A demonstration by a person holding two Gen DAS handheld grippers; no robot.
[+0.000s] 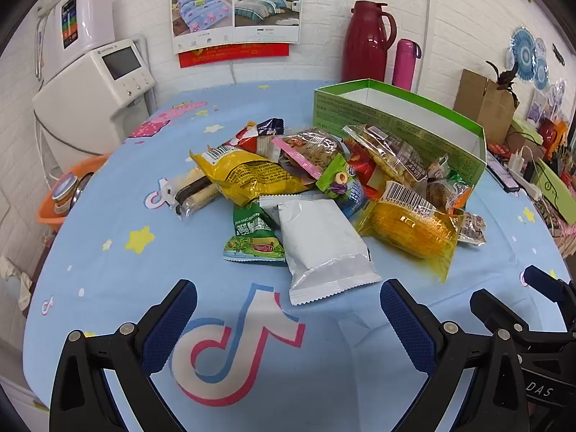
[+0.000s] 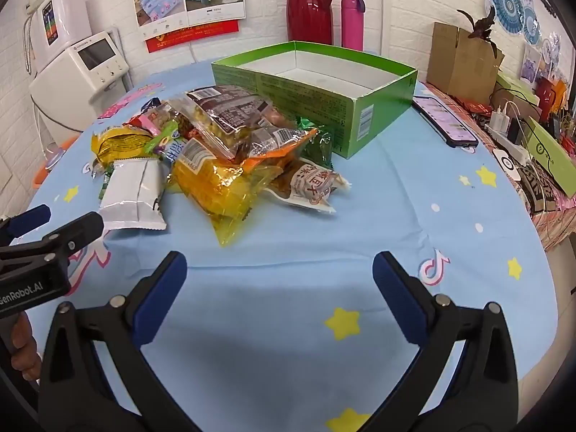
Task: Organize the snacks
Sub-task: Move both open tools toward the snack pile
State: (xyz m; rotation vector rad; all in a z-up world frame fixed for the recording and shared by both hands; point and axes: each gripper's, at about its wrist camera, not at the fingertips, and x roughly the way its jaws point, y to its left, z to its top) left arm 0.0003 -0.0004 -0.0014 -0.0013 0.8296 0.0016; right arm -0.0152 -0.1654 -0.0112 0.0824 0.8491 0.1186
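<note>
You're in a lived-in home room: a cartoon-print cloth (image 1: pixel 108 288) covers the worktop, thermos jugs (image 1: pixel 367 43) stand by a white brick wall, a bedding poster (image 1: pixel 235 3) hangs above, a water dispenser (image 1: pixel 93 82) alongside.

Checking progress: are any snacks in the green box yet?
No. The green box shows only its bare white inside; the snack pile lies beside it.

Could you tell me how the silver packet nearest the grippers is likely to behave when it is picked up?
The silver packet looks puffed, so probably light and squashy. Its glossy foil may slip between pads. It lies flat on the cloth, overlapping the green packet, which might shift.
</note>
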